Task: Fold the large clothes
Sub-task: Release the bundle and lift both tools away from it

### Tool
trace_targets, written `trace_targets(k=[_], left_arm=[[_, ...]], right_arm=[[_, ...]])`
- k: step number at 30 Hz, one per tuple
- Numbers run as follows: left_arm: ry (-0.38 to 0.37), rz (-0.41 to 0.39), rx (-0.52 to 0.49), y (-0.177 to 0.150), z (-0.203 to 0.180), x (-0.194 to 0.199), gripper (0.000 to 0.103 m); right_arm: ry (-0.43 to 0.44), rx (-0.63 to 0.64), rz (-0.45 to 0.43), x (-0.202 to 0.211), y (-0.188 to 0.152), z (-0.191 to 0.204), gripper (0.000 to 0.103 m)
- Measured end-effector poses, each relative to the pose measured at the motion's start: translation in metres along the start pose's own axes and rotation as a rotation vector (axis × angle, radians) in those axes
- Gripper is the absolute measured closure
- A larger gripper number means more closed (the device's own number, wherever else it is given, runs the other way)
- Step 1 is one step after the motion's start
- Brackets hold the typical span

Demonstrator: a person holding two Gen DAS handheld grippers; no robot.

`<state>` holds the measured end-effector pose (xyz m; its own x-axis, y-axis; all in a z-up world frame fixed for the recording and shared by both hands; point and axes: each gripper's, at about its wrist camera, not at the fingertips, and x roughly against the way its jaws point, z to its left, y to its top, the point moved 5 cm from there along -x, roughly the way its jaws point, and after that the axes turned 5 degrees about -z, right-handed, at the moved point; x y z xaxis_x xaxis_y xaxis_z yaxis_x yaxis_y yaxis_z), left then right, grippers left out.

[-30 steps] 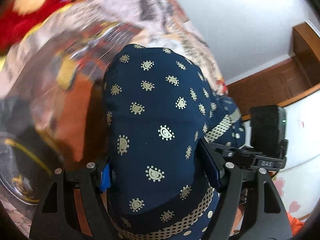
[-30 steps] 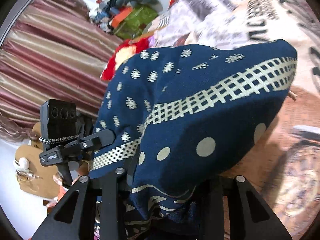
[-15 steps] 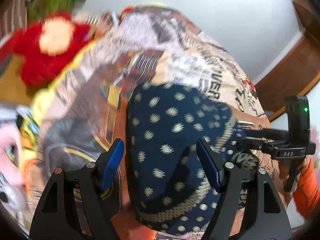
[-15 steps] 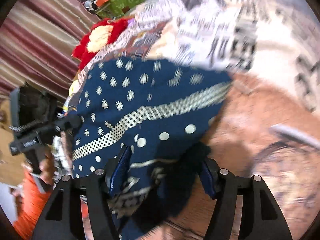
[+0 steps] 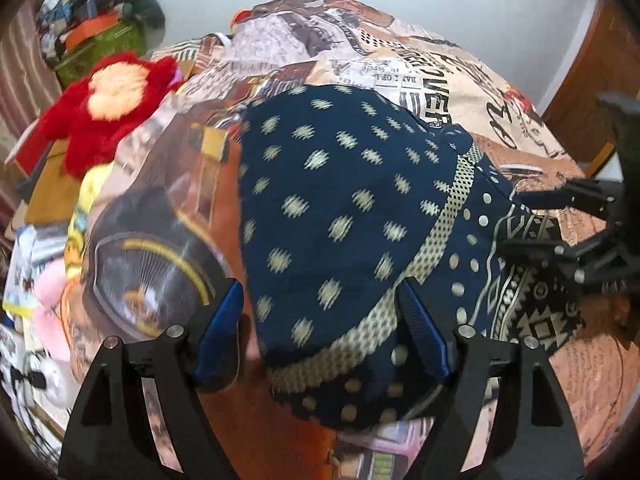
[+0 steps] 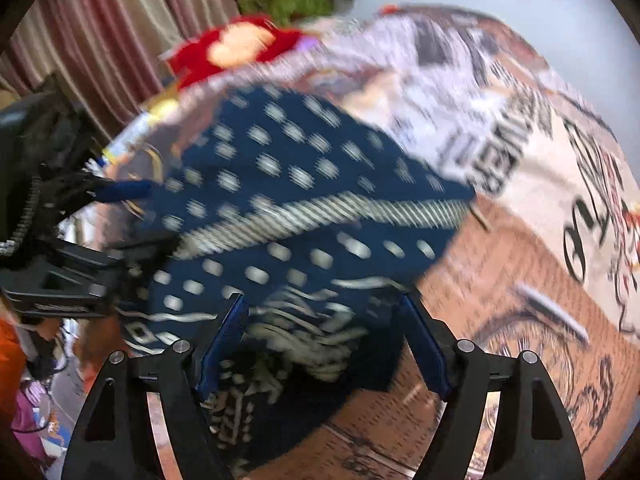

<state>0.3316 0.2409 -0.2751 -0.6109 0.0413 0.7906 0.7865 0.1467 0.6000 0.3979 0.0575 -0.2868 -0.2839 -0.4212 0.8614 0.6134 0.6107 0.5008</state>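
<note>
A navy blue garment (image 5: 340, 208) with cream dots and a checked band lies folded on the printed bedspread (image 5: 460, 92). It also shows, blurred, in the right wrist view (image 6: 304, 224). My left gripper (image 5: 320, 328) is open, its blue pads either side of the garment's near edge, not clamping it. My right gripper (image 6: 324, 344) is open above the garment's patterned hem. The right gripper shows at the right edge of the left wrist view (image 5: 580, 232), and the left gripper at the left edge of the right wrist view (image 6: 72, 240).
A red plush toy (image 5: 108, 104) lies at the bed's left side, with a green box of clutter (image 5: 96, 40) behind it. Striped curtains (image 6: 92, 40) hang at the left. A wooden door (image 5: 592, 80) stands at the right. More soft toys (image 5: 48, 304) lie at the lower left.
Both grippers have let go of the garment and opened. The garment has dropped from held up to lying on the bed, and both grippers have drawn back from it.
</note>
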Motion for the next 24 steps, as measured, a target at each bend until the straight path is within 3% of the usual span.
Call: trace_targets(k=[4,7,10,16,24], left_arm=[[0.063,0.013,-0.012,-0.012,0.012,0.014,0.024],[0.125,0.02,-0.023,-0.019,0.017,0.027,0.024],[0.125,-0.021,0.008,-0.018,0.017,0.052,0.024],[0.113,-0.234,0.021,0.008,-0.009,0.138,0.024],[0.072,-0.571,-0.03,0.029,-0.075,0.269,0.024]], right_arm=[[0.052,-0.133,-0.018,0.017,-0.016,-0.034,0.025],[0.039,-0.184,-0.045,0.037,-0.021,-0.045,0.025],[0.01,-0.188,-0.083,0.06,-0.023,-0.043,0.025],[-0.011,-0.14,-0.29,0.141,-0.011,-0.014,0.025],[0.012,-0.107,-0.695,0.284,-0.009,0.045,0.025]])
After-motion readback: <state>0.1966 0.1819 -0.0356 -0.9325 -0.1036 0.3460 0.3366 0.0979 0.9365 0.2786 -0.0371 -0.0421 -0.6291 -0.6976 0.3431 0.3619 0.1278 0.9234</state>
